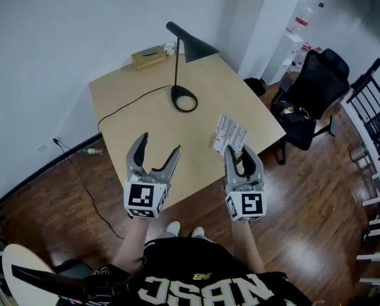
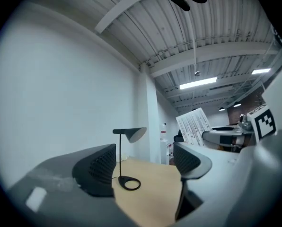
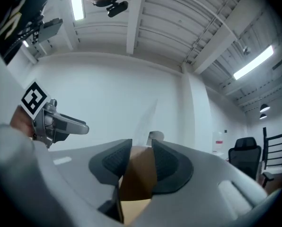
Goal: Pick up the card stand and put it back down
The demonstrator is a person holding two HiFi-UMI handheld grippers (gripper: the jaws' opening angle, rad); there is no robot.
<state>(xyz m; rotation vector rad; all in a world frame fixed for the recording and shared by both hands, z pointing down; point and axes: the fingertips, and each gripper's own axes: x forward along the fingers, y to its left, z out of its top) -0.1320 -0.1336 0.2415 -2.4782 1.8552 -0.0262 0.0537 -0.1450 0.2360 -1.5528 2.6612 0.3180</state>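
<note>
- Right gripper jaws clamp the white card stand, held up over the counter.
- Left gripper hovers alongside, jaws open and empty.

Two tools up front, the left tool and the right tool, both built of pale grey plastic with long curved fingers. Their inner faces carry dark ribbed pads. At each base sits a white cube printed with black square markers: left cube, right cube. The person wears a black jersey with big white block letters, and white shoes.
</note>
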